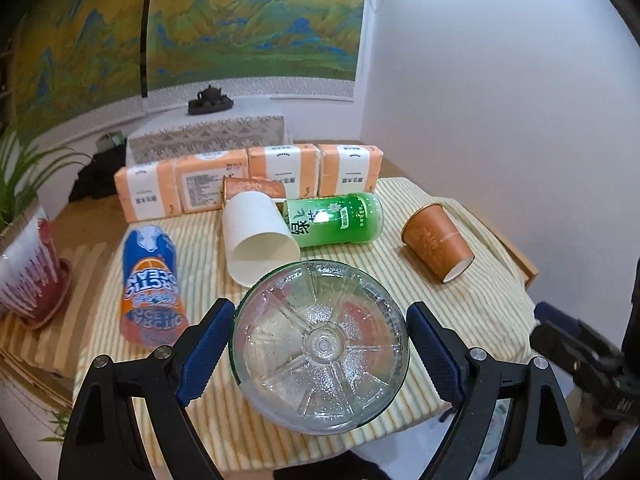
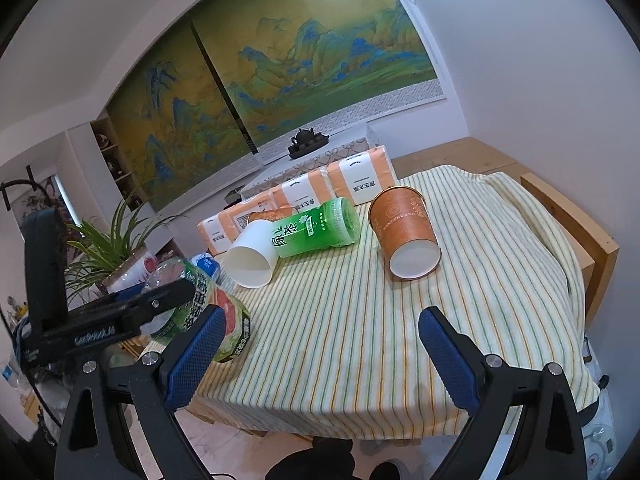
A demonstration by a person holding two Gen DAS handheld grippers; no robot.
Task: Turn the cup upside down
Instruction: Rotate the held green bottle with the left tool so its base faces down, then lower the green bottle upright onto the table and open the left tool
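- The left gripper (image 1: 320, 344) is clenched on a clear bottle (image 1: 320, 346), its blue pads against the two sides; the bottle's ribbed base faces the camera, above the near edge of the surface (image 1: 480, 320).
- From the right wrist, the same bottle (image 2: 200, 312) shows a green and pink label near the surface's left edge, held by the black arm of the left gripper (image 2: 168, 300).
- The right gripper (image 2: 320, 356) is released, its pads wide apart with nothing between them, over the near edge of the striped cloth (image 2: 340, 340).
- A blue and orange can (image 1: 150, 284) lies on its side near the left edge.
- A white cup (image 1: 258, 238) lies on its side mid-surface, mouth toward the near edge.
- A green bottle (image 1: 334, 220) lies on its side, touching the white cup on its right.
- An orange cup (image 1: 438, 242) lies tipped toward the right edge, white inside showing, well apart from the green bottle.
- Another orange cup (image 1: 254, 188) lies just behind the white one.
- Four orange tissue packs (image 1: 248, 180) stand in a row along the far edge.
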